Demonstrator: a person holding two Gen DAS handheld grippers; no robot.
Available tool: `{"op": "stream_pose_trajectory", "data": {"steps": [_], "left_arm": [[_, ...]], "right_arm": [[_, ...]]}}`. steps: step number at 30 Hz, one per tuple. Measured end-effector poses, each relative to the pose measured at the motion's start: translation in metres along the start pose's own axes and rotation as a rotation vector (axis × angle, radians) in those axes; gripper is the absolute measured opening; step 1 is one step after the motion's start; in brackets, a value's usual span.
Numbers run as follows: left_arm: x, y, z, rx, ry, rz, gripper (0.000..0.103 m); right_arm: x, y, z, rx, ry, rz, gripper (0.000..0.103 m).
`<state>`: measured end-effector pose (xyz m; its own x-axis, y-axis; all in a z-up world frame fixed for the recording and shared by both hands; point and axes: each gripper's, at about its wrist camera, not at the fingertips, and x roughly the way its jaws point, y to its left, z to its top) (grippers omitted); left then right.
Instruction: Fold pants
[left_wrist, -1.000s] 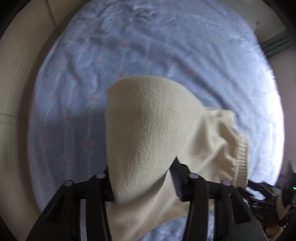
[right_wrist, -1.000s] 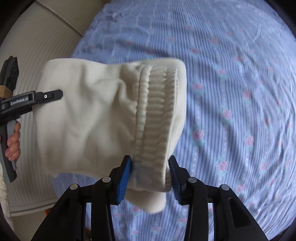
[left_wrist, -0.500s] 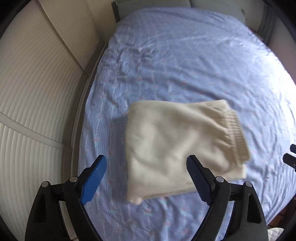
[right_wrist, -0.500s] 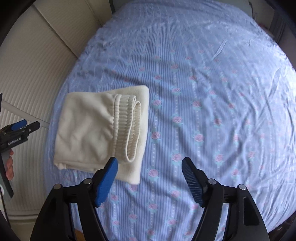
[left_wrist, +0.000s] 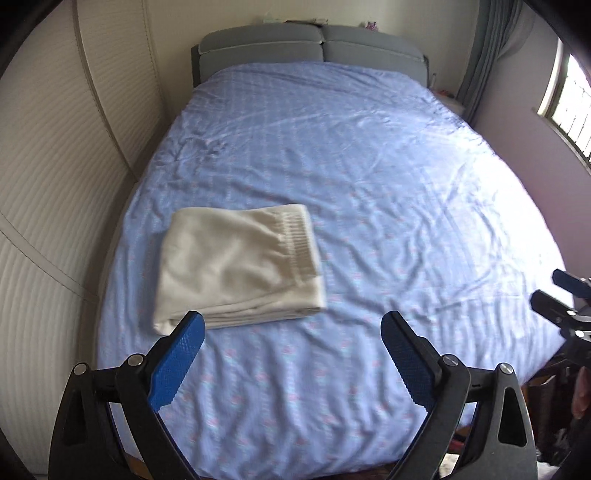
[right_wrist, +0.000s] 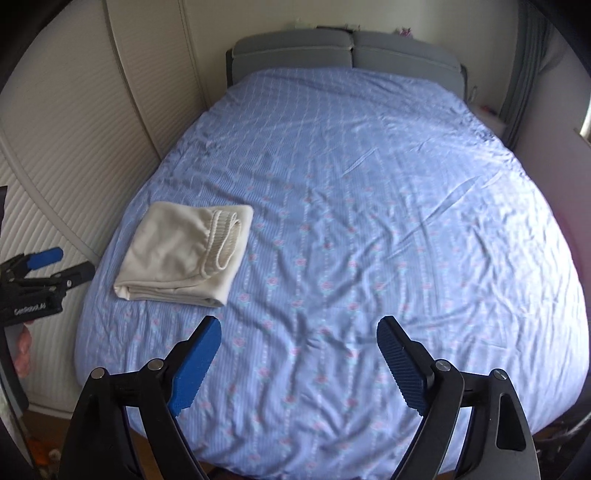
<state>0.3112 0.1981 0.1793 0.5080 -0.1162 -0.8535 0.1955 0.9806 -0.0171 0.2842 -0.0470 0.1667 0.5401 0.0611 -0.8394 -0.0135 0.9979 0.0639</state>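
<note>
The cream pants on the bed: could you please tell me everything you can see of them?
The cream pants are folded into a compact, roughly rectangular bundle of several stacked layers, in a soft knit-looking fabric. A ribbed elastic band lies on top along the right side, and the layered fold edges face the cameras. The bundle lies flat on the blue flowered bedsheet, near the bed's left edge, toward the foot. Nothing but the sheet touches it; neither gripper holds it.

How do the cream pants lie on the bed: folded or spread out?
Folded: the pants form a compact stacked bundle on the bed, layered edges showing, waistband on top.
</note>
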Motion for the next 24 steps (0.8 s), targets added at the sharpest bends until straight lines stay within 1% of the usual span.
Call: {"op": "stream_pose_trajectory", "data": {"steps": [1, 5, 9, 12, 14, 19, 24], "left_arm": [[-0.01, -0.014, -0.002, 0.006, -0.021, 0.002, 0.098], [-0.044, -0.077, -0.017, 0.037, -0.106, 0.066, 0.099], [-0.073, -0.136, -0.028, 0.069, -0.154, 0.056, 0.1], [-0.089, -0.178, -0.037, 0.089, -0.2, 0.075, 0.1], [-0.095, -0.203, -0.044, 0.091, -0.213, 0.078, 0.1], [-0.107, -0.253, -0.06, 0.088, -0.223, 0.053, 0.1], [-0.124, -0.291, -0.078, 0.086, -0.253, 0.076, 0.1]], "right_arm": [[-0.011, -0.007, -0.004, 0.005, -0.017, 0.001, 0.087], [-0.047, -0.041, -0.018, 0.028, -0.076, 0.01, 0.087], [-0.082, -0.08, -0.034, 0.023, -0.125, 0.0, 0.087], [-0.107, -0.112, -0.048, 0.021, -0.162, -0.02, 0.087], [-0.121, -0.133, -0.058, 0.019, -0.168, -0.02, 0.087], [-0.151, -0.181, -0.084, 0.014, -0.183, -0.027, 0.087], [-0.17, -0.216, -0.104, 0.008, -0.189, -0.013, 0.087]]}}
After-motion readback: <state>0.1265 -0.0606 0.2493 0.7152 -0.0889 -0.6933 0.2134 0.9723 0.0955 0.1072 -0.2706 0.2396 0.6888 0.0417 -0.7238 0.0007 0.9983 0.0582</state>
